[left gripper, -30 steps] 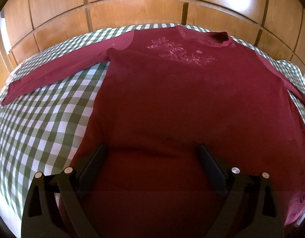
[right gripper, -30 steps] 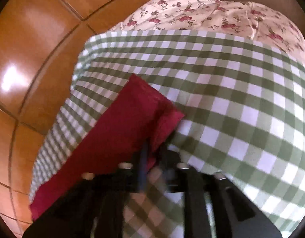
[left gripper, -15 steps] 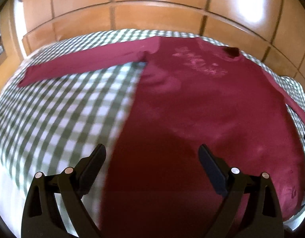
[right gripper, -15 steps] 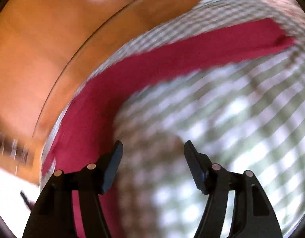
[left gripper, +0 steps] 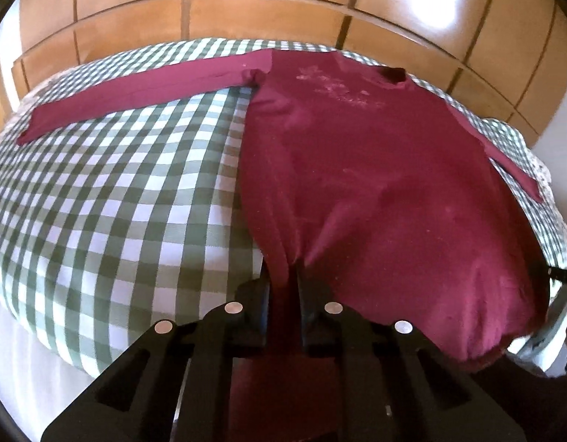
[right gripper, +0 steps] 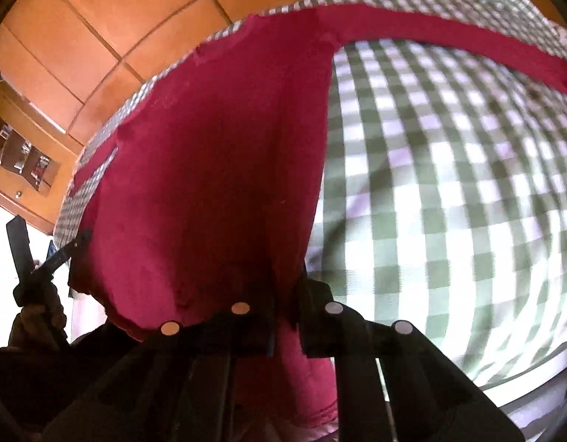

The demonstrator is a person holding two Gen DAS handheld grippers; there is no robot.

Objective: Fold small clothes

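Both grippers have their fingers closed almost together on the lower hem of one dark red long-sleeved shirt [left gripper: 375, 184], which lies spread on a bed with a green and white checked cover [left gripper: 117, 191]. The left gripper [left gripper: 285, 291] pinches the hem at the shirt's left corner, where the cloth is gathered into a narrow fold between the fingers, so the hem edge itself is hidden there. The right gripper [right gripper: 285, 316] holds the hem at the other corner, and the cloth [right gripper: 217, 154] hangs over its fingers and covers the tips. In the left wrist view one sleeve [left gripper: 136, 95] lies straight toward the far left edge of the bed; the other sleeve is only partly visible at the right. The pale print on the chest [left gripper: 335, 88] is too faint to read. Behind the bed stands a wooden panelled wall [left gripper: 268, 7], close to the far edge. To the left of the shirt much checked cover is open. The right wrist view is blurred at the right side.
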